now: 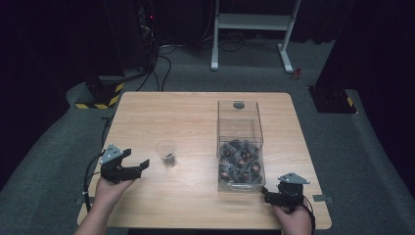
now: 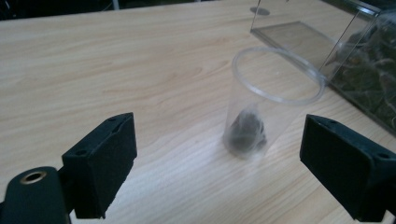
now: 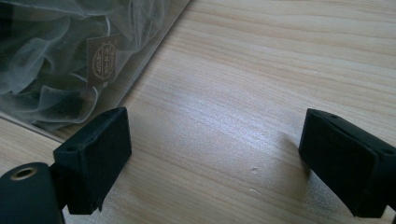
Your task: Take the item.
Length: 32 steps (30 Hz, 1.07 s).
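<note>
Where the high view looks down on the wooden table [image 1: 186,117], a clear plastic cup [image 1: 166,152] stands upright near the middle of the left half, with a small dark lump in its bottom. The left gripper [image 1: 138,165] sits just to the cup's left, its jaws spread wide and pointing toward the cup without touching it; nothing is between them. To the right stands a clear box [image 1: 240,147], its near end heaped with dark tea bags [image 1: 241,164]. The right gripper [image 1: 268,195] rests at the near right corner of the box, close to the table's front edge, held by a hand [image 1: 293,219].

In the left gripper view, the two black jaws stand far apart at the bottom corners, gripping nothing. The cup [image 2: 275,100] rises beyond them, nearer the right jaw but clear of both, and the dark tea bag [image 2: 247,130] lies at its base. The box [image 2: 359,60] shows at the upper right, apart from the cup.

In the right gripper view, the jaws are again wide apart with bare table [image 3: 261,93] between them. The box wall [image 3: 140,60] runs across the upper left, with gauzy tea bags [image 3: 51,74] and a brown paper tag [image 3: 102,59] behind it; the left jaw is just beside that wall.
</note>
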{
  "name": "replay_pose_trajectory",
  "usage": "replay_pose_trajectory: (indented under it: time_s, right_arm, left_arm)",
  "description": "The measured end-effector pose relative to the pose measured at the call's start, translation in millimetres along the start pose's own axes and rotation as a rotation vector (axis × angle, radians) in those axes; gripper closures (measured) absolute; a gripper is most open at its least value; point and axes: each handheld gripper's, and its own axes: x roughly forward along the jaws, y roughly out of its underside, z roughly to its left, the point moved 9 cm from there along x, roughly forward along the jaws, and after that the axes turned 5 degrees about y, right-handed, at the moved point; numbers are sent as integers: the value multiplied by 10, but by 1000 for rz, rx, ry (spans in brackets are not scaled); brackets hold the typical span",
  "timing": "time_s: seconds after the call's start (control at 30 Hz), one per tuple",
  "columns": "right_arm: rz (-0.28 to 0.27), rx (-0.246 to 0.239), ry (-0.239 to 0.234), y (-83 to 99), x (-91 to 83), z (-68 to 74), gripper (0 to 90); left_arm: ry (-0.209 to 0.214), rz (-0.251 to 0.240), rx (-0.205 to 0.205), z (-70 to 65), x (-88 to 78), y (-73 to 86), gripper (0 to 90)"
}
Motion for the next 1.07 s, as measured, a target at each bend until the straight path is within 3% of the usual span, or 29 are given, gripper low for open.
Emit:
replay_pose_trajectory:
  time_s: [0.27, 0.47, 0.53, 0.73, 1.07]
  right_arm:
    - [1, 1, 0, 1, -1, 1, 91]
    - [0, 1, 0, 0, -1, 0, 91]
    - [0, 0, 0, 0, 0, 0, 91]
    - [0, 1, 0, 0, -1, 0, 91]
    - [3, 2, -2, 2, -2, 3, 89]
  left_arm:
    - [-9, 56, -8, 79, -16, 227, 115]
    - [-27, 155, -5, 126, 37, 551, 117]
    - [-60, 205, 5, 148, 51, 704, 121]
    - [-100, 263, 28, 155, 39, 892, 133]
    - [-108, 229, 43, 115, 10, 927, 127]
